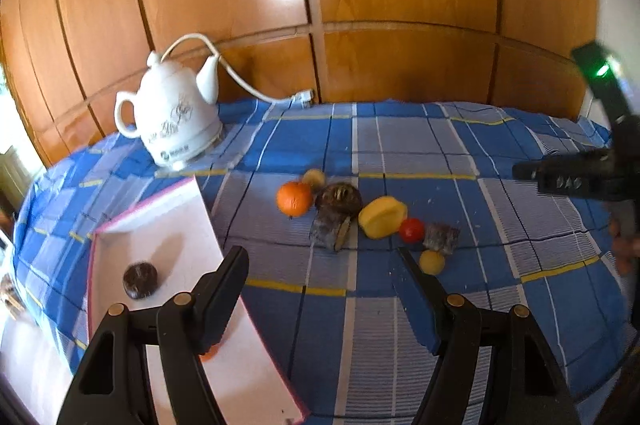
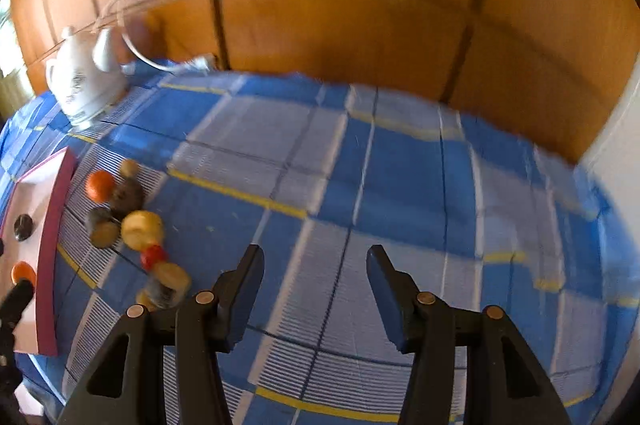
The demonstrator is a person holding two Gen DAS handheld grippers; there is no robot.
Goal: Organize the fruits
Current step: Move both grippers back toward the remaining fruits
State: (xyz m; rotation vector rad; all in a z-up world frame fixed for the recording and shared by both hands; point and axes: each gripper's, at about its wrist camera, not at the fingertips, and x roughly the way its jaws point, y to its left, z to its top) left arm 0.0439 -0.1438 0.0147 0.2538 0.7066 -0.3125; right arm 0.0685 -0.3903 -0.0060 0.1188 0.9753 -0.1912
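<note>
Toy fruits lie in a cluster on the blue checked cloth: an orange point(image 1: 294, 198), a dark round fruit point(image 1: 339, 198), a yellow piece point(image 1: 382, 217), a red ball point(image 1: 411, 229) and a small yellow ball point(image 1: 432, 261). A white box point(image 1: 176, 225) with a pink rim holds a dark round fruit point(image 1: 140, 280). My left gripper point(image 1: 320, 265) is open and empty, over the box's right edge. My right gripper point(image 2: 316, 261) is open and empty, right of the cluster point(image 2: 132, 221). The box point(image 2: 52, 237) also shows an orange fruit point(image 2: 23, 272) inside.
A white kettle point(image 1: 176, 117) with a cord stands at the cloth's back left. A wooden panelled wall point(image 1: 320, 5) runs behind the table. The right gripper's body point(image 1: 592, 173) shows at the left view's right edge.
</note>
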